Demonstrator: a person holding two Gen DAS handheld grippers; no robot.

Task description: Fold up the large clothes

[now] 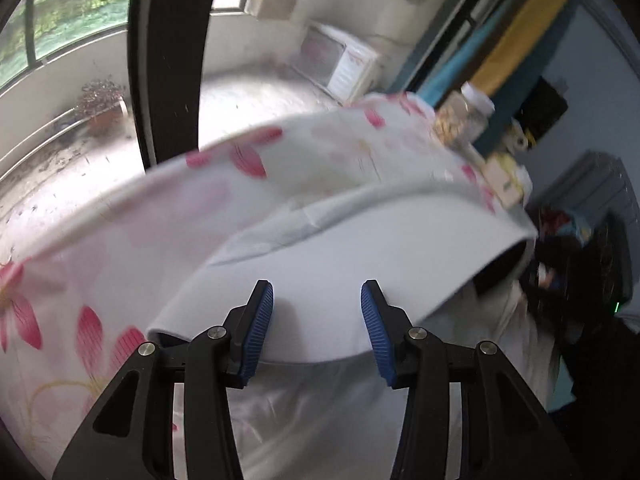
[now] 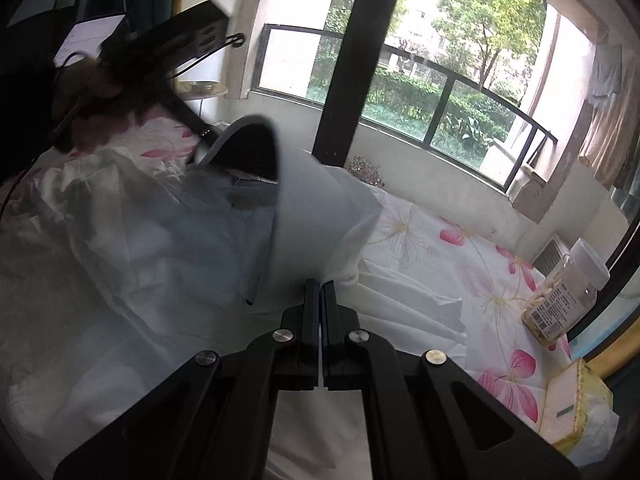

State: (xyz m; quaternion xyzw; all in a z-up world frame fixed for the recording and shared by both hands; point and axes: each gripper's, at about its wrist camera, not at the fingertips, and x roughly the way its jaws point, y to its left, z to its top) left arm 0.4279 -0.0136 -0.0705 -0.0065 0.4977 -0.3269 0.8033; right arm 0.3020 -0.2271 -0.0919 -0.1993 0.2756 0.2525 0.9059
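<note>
A large pale blue garment (image 2: pixel 304 216) lies on a bed with a white sheet printed with pink flowers (image 2: pixel 460 264). My right gripper (image 2: pixel 321 288) is shut on an edge of the garment, and the cloth rises from its tips in a curled loop. In the left wrist view the same garment (image 1: pixel 360 248) arches up as a smooth fold. My left gripper (image 1: pixel 318 312) stands open, its blue pads (image 1: pixel 260 320) on either side of the fold's near edge without pressing on it. That view is blurred.
A clear jar with a white lid (image 2: pixel 568 288) and a yellow tissue box (image 2: pixel 576 412) stand at the bed's edge. Crumpled white cloth (image 2: pixel 120 220) lies left of the garment. A black pillar (image 2: pixel 360 60) and a window stand beyond the bed. A hand holds a black device (image 2: pixel 160 52) at the upper left.
</note>
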